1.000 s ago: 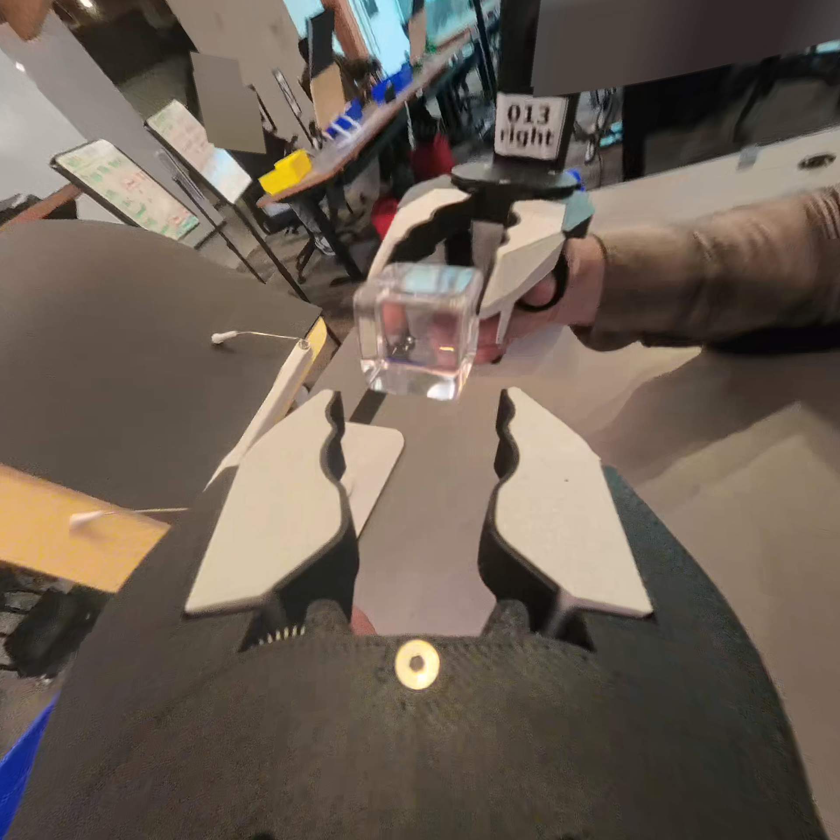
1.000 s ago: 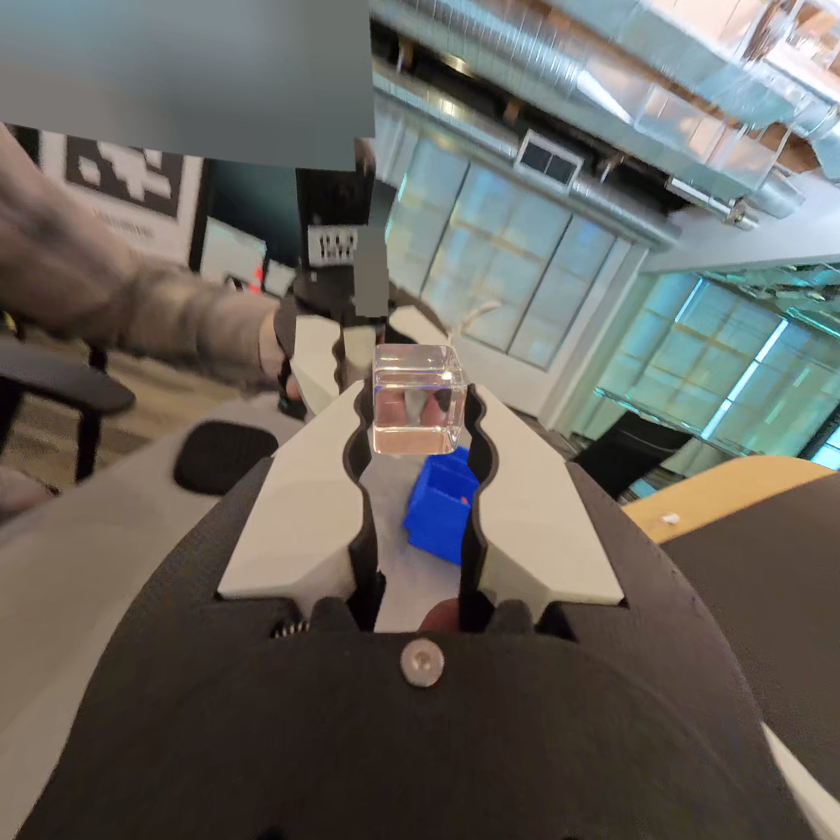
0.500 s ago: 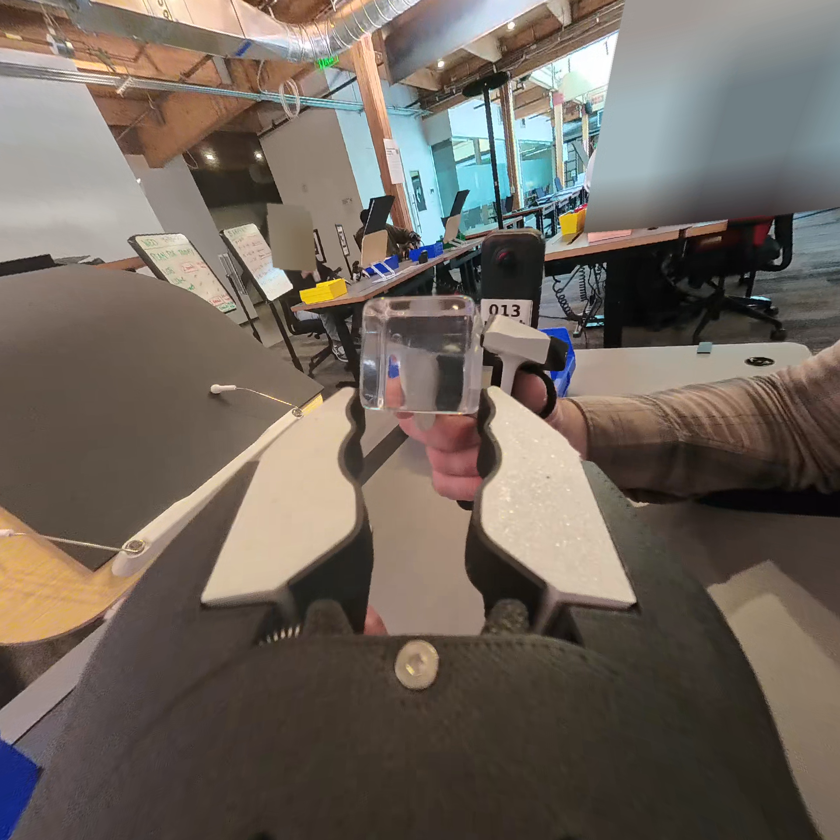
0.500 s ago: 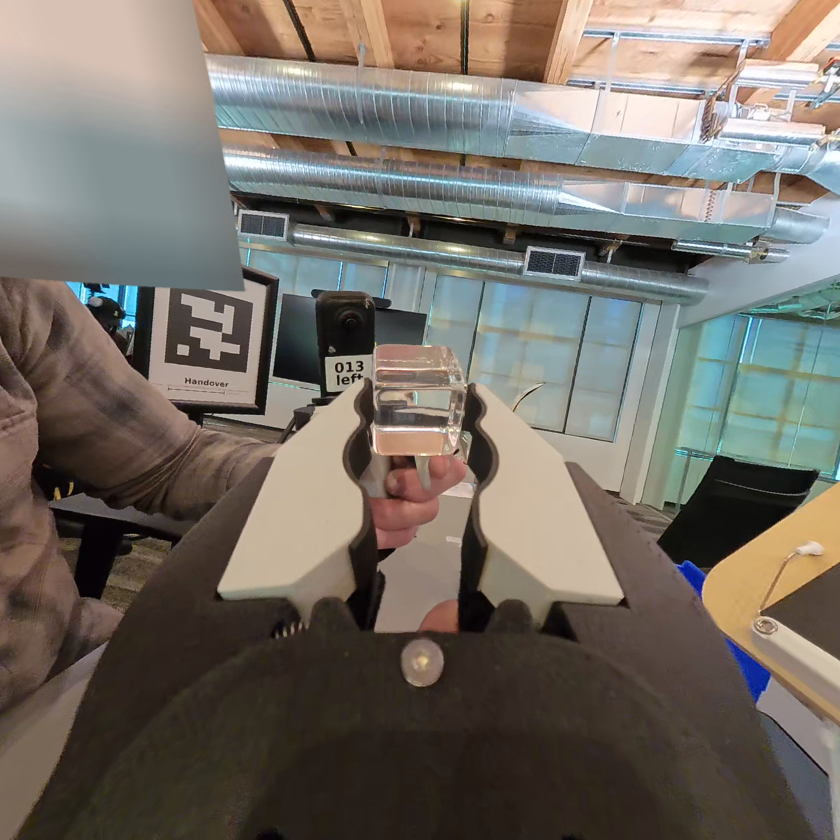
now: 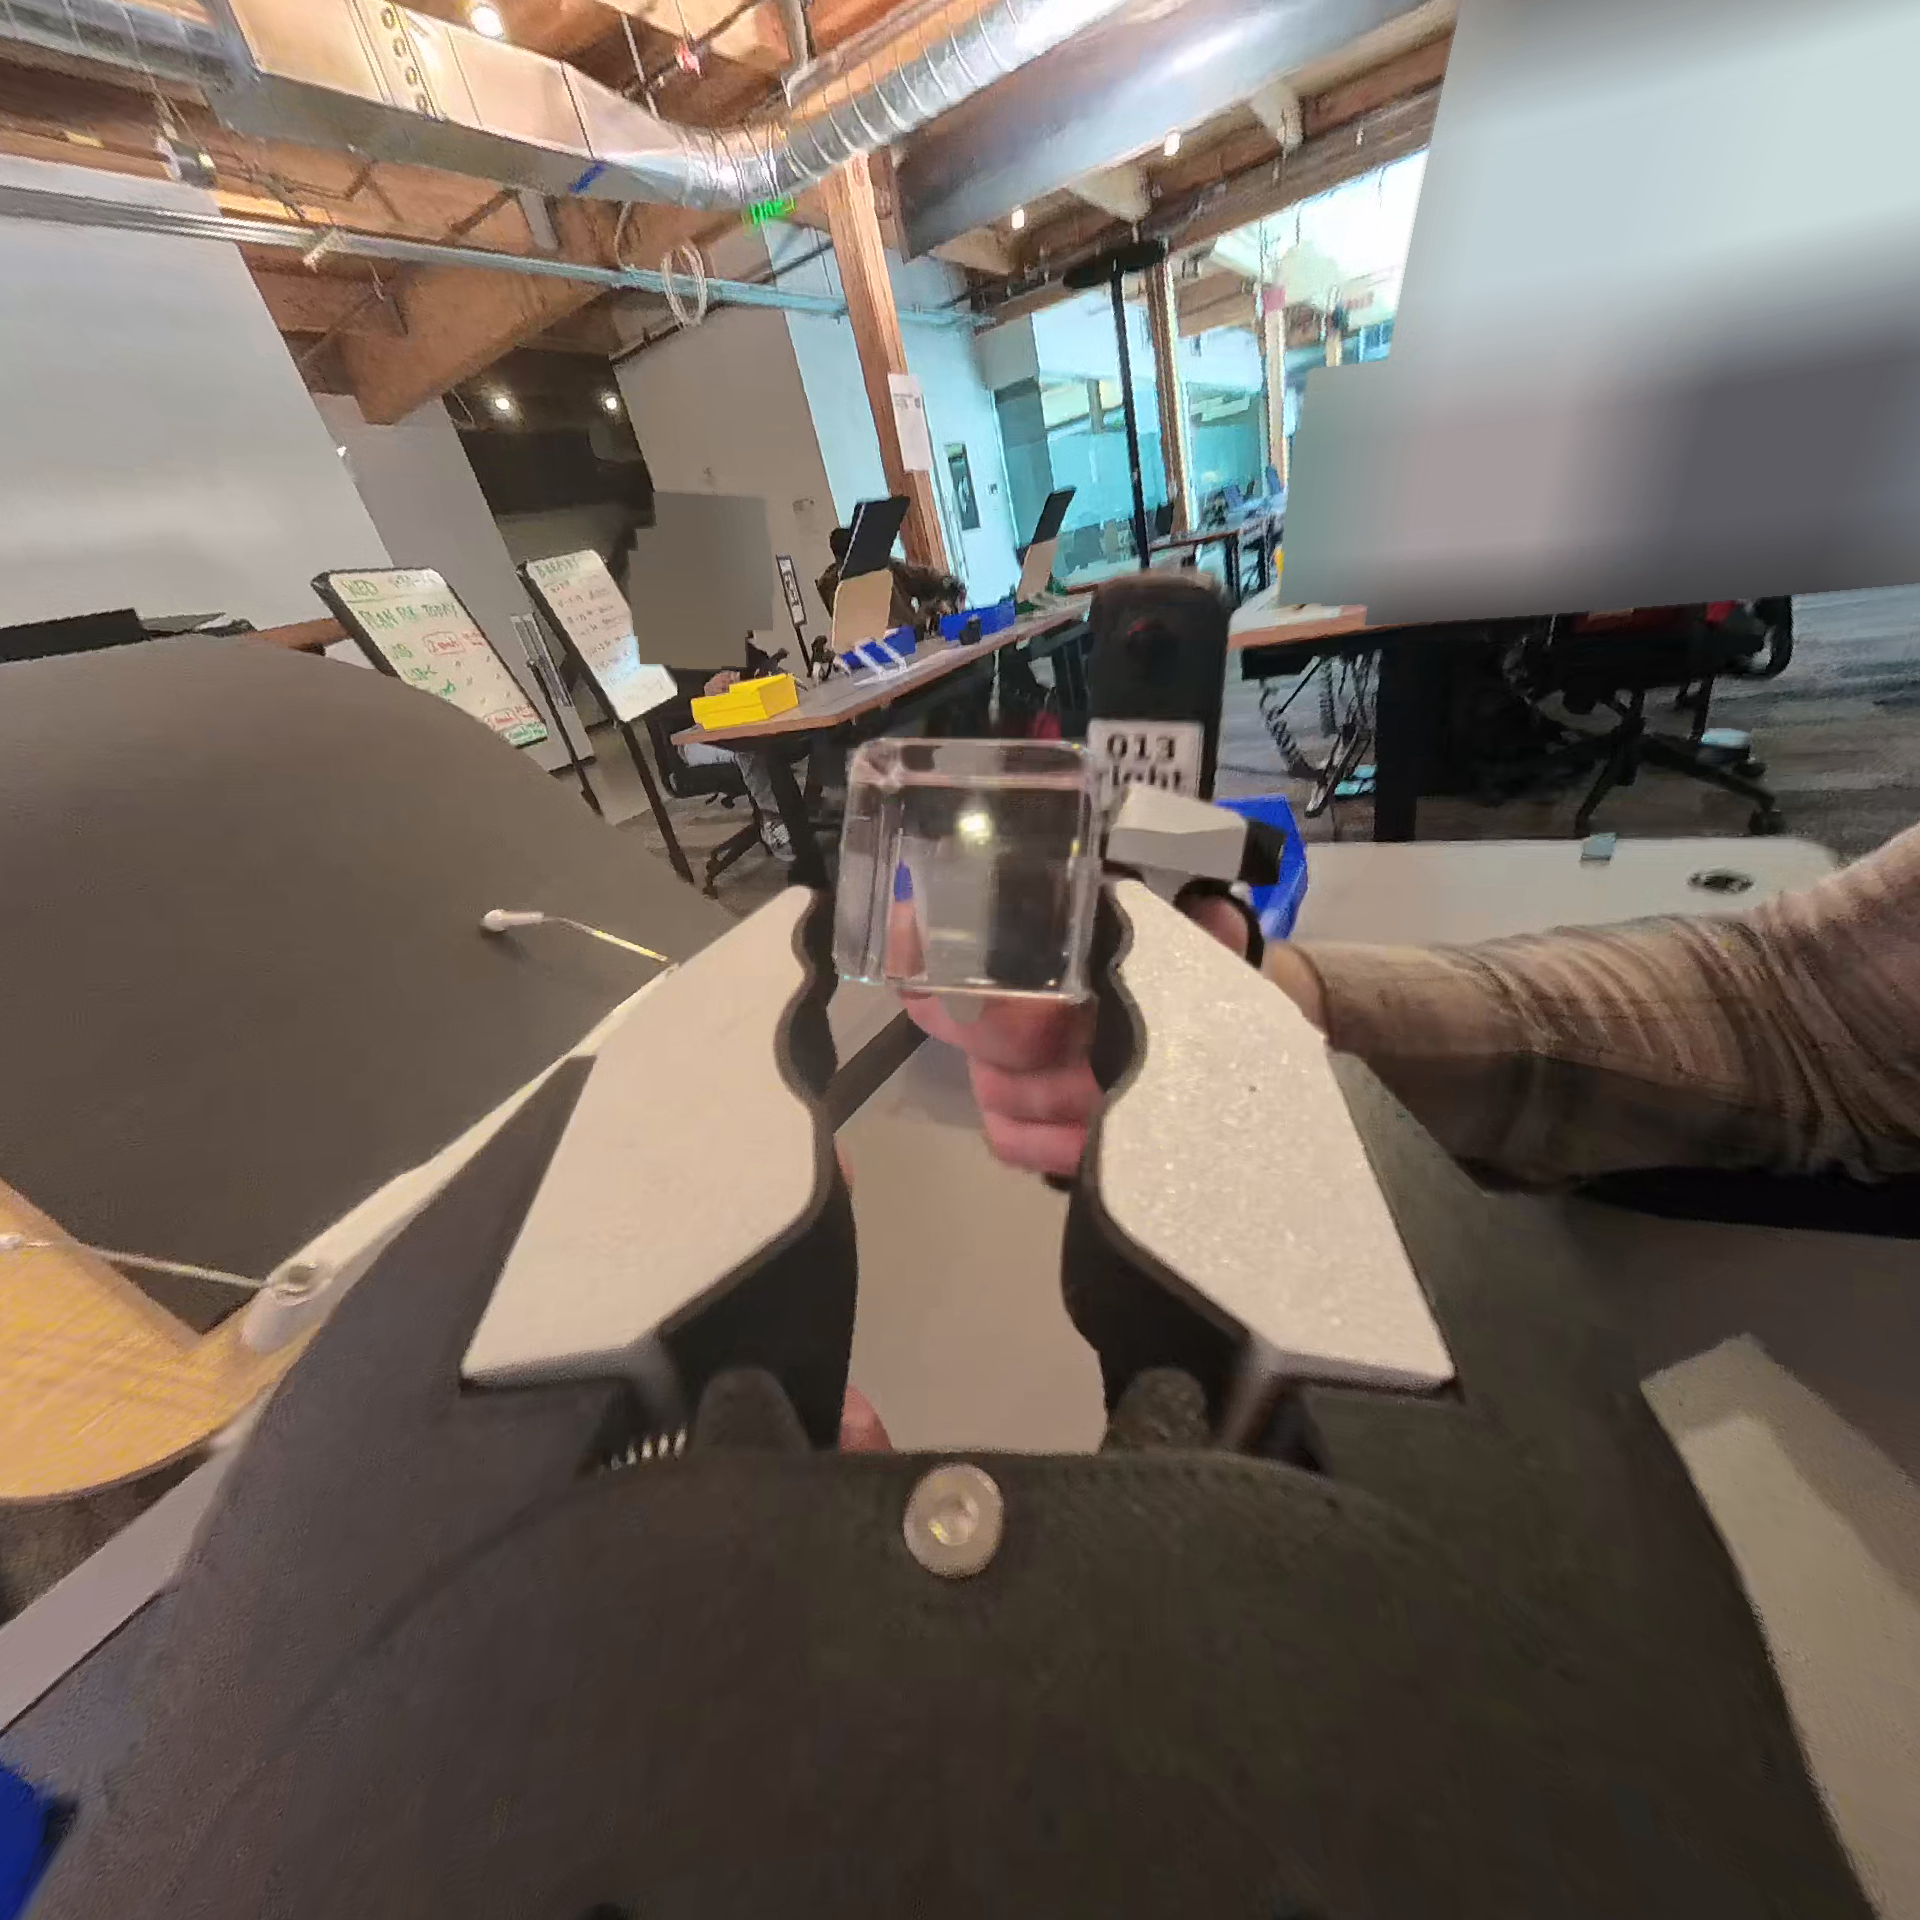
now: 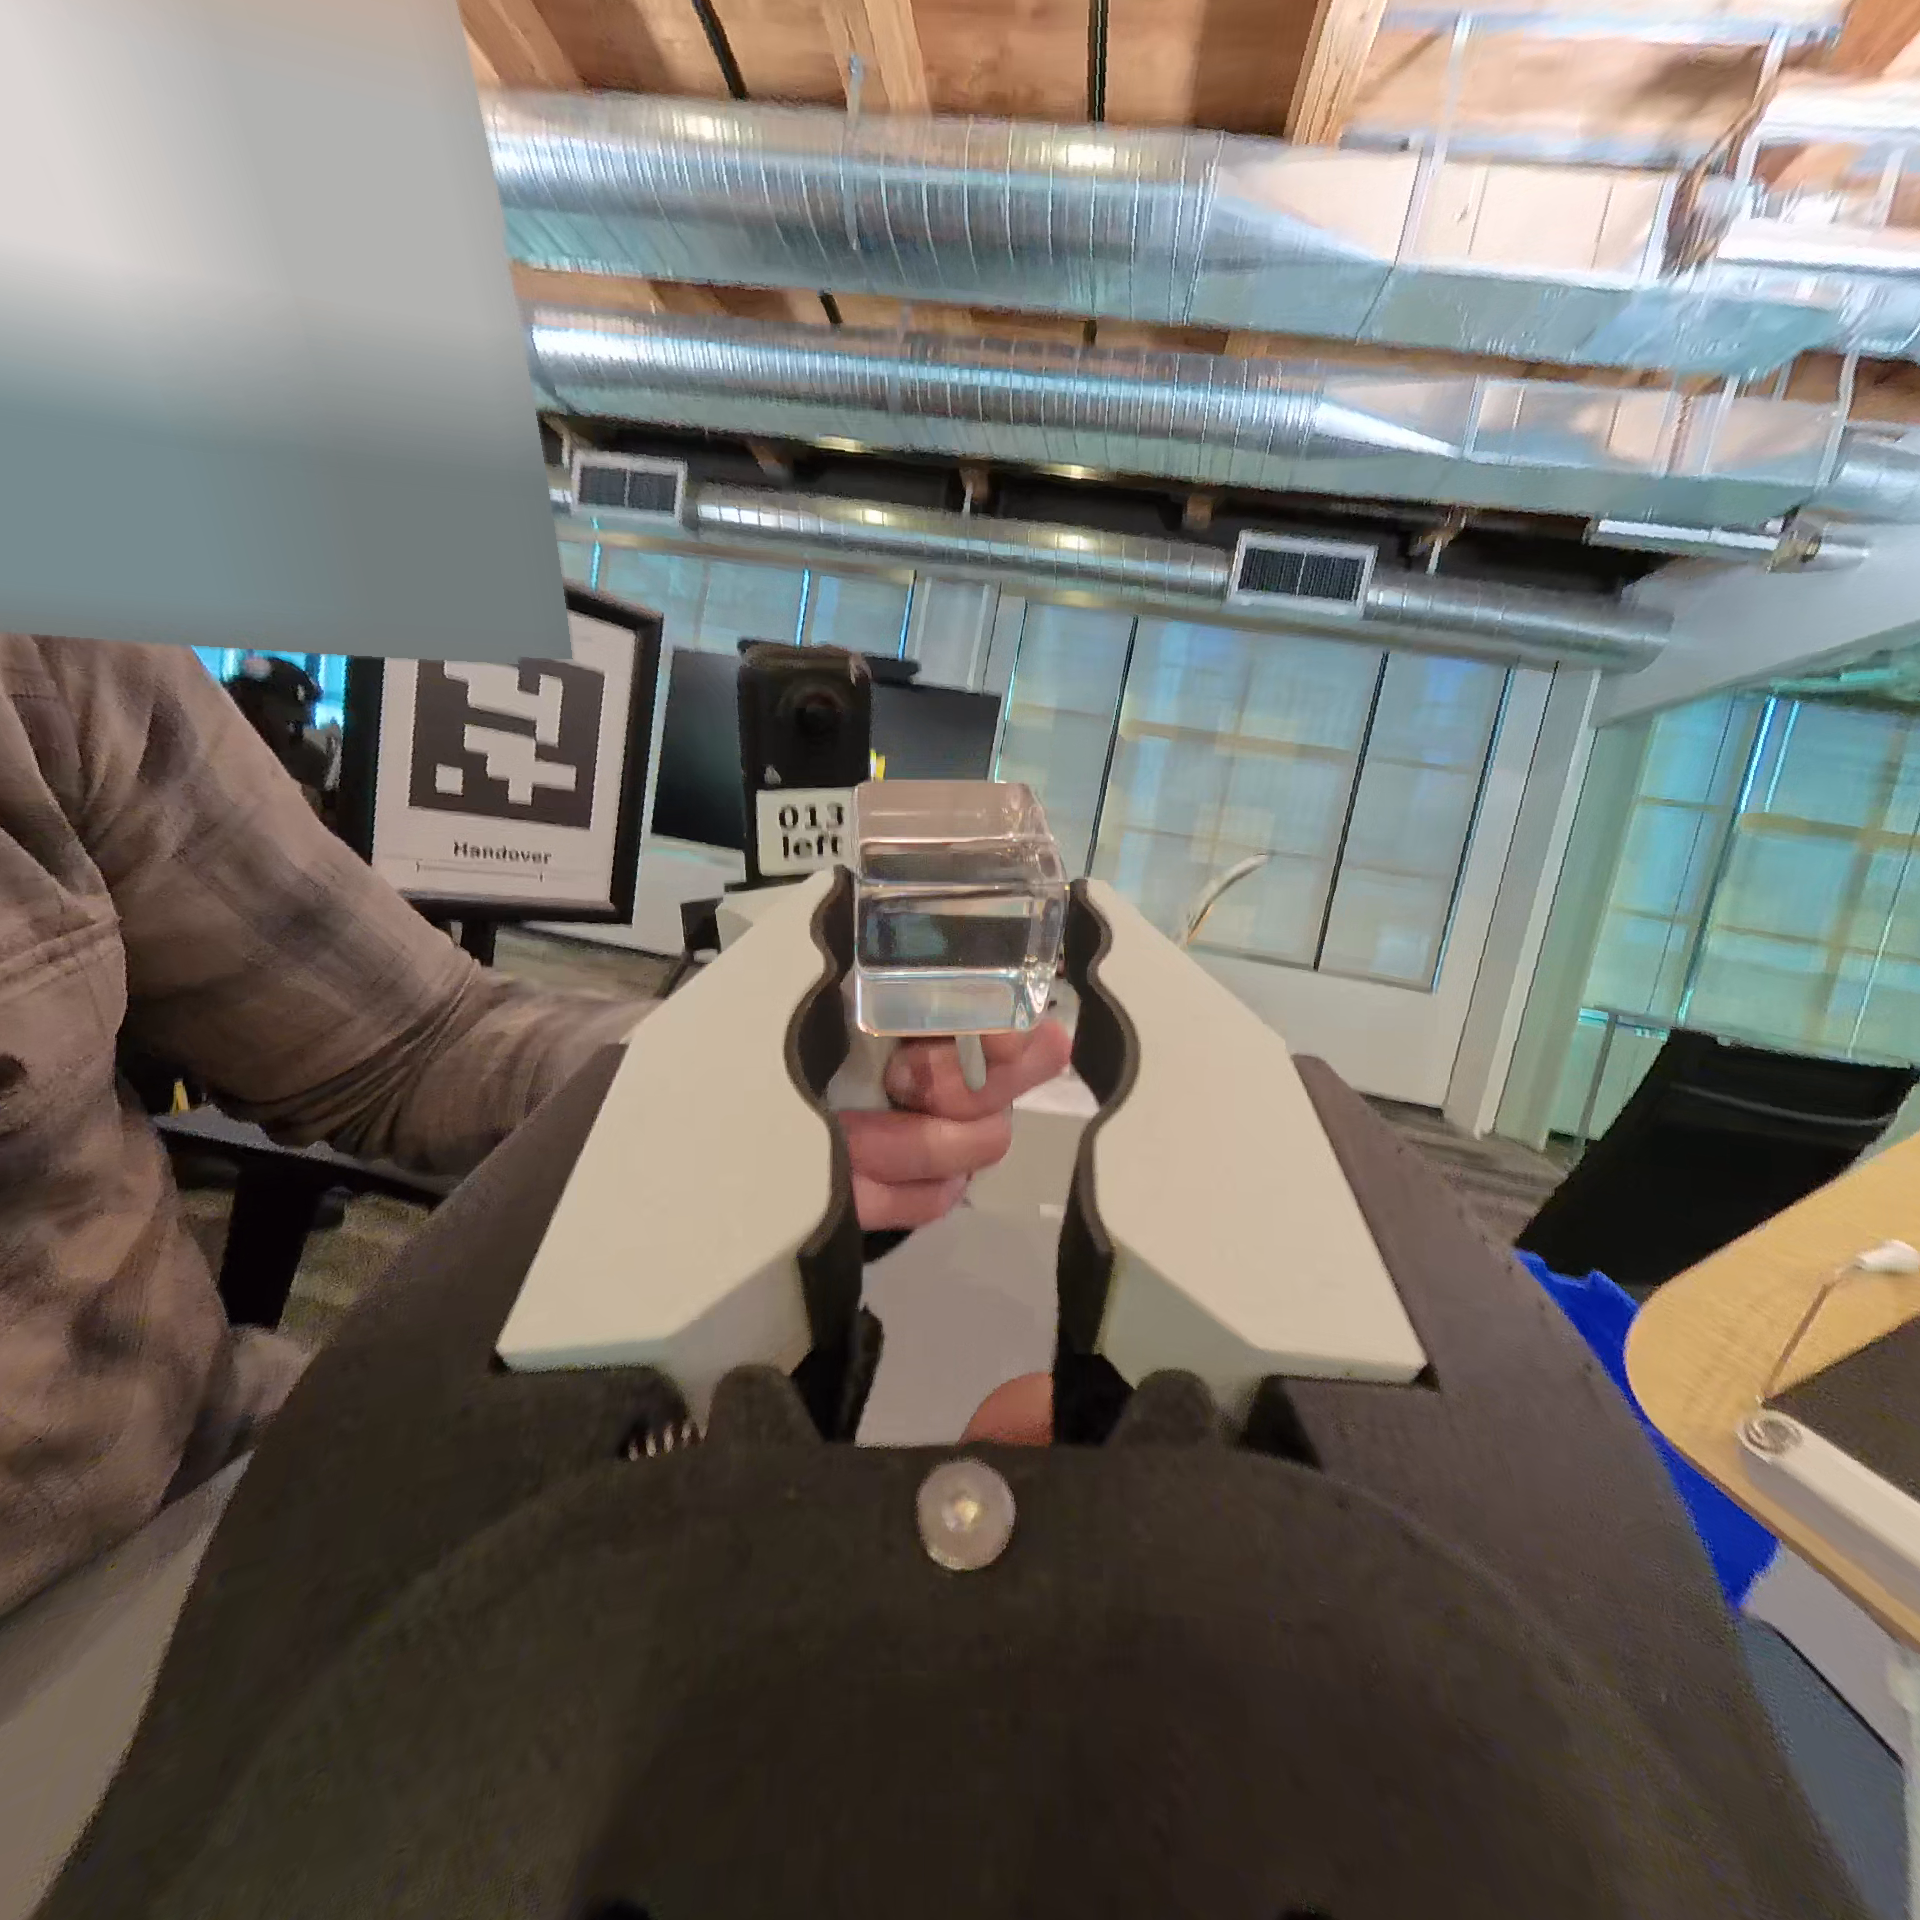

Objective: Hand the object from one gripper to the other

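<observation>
Exposed timber beams and silver ducting run over an open office, with a pale grey bench (image 5: 1558, 862) below the tools. Held up in the air between both tools is the clear cube (image 5: 961, 868): a transparent block with rounded edges and glossy faces, through which a hand and dark shapes show bent and smeared.

From the left wrist view, the left gripper (image 5: 961, 935) has its pale fingers (image 5: 675, 1143) closed against the cube's two sides at the tips, so it grasps the block. From the right wrist view, the right gripper (image 6: 961, 935) likewise has its fingers (image 6: 1236, 1164) clamped on the cube (image 6: 956, 914) at the tips, so both tools hold it at once. Behind the cube each view shows the other hand (image 5: 1023, 1070) wrapped on its handle, with a plaid sleeve (image 5: 1610, 1039) trailing off.

A second ago the left fingers stood wide apart, short of the cube, while only the right pair pinched it; half a second ago they had already closed on it, and little has changed since.

Writing shows on small white tags under each tool's black camera (image 6: 800, 717), on a framed black-and-white marker card (image 6: 504, 769), and on two whiteboards (image 5: 436, 649) far back. A blue bin (image 5: 1273, 862) sits beyond the cube.
</observation>
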